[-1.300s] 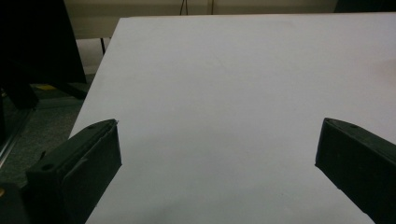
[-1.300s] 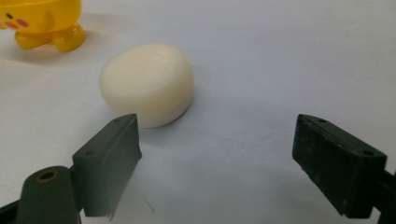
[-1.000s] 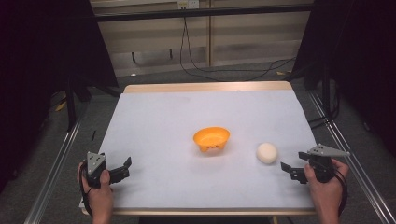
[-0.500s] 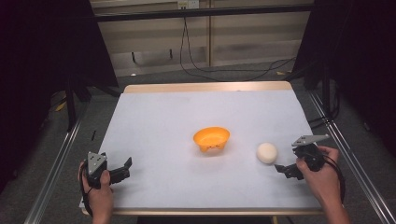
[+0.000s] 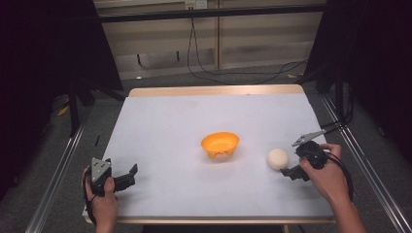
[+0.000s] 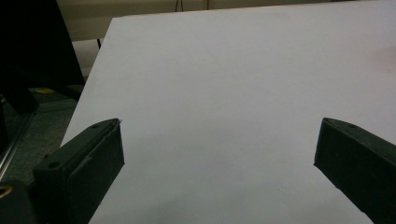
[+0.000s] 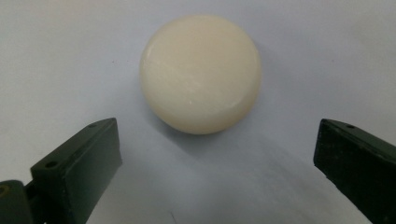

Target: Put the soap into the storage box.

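A cream-white ball (image 5: 277,158) lies on the white table top (image 5: 194,126), right of an orange bowl (image 5: 220,144) that stands upright near the middle. My right gripper (image 5: 290,165) is open and sits just right of the ball, tilted down at it. In the right gripper view the ball (image 7: 201,72) lies just ahead of the wide-apart jaws, not touched by either. My left gripper (image 5: 127,175) rests open near the front left corner, and in the left gripper view its jaws stand wide apart over bare table (image 6: 224,93).
The table has a wooden edge (image 5: 214,91) at the far side and metal rails (image 5: 58,170) along both sides. Black cables (image 5: 204,58) hang over the floor behind it. Dark stands flank the back corners.
My right gripper has moved left and tipped down, closing in on the ball until it sits right beside it. The left gripper, bowl and ball have stayed put.
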The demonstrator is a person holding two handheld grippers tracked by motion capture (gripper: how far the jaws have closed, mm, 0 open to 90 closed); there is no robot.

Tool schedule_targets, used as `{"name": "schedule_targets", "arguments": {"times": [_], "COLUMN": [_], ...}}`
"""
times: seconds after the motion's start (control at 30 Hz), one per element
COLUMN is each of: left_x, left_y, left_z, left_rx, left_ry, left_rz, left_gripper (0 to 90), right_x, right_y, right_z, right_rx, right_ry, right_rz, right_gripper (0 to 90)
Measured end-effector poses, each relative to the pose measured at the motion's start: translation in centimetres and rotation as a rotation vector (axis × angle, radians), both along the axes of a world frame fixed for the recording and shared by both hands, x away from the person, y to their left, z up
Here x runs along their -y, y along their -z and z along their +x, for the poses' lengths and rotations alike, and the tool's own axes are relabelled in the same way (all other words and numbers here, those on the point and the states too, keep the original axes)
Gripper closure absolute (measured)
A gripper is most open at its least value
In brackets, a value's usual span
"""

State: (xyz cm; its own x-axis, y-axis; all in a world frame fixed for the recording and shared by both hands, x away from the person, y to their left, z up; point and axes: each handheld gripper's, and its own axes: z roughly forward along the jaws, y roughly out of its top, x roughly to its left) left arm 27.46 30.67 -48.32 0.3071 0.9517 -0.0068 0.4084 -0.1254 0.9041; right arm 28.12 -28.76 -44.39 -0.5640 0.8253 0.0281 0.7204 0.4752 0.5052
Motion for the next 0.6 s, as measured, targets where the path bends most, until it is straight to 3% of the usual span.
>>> {"name": "schedule_targets", "arguments": {"times": [0.33,0.6], "left_x": [-0.1,-0.1], "left_y": [0.0,0.0], "left_z": [0.0,0.1], "left_rx": [-0.003,-0.007], "left_ry": [0.007,0.009], "left_rz": [-0.003,-0.007], "left_gripper": [1.4,1.5], "right_x": [-1.5,-2.5], "right_y": [-0.1,0.2], "right_z": [1.8,2.7], "right_rx": [-0.041,-0.054], "right_ry": [-0.002,0.022], "right_rz": [0.025,0.015], "right_gripper": [18.0,22.0]}}
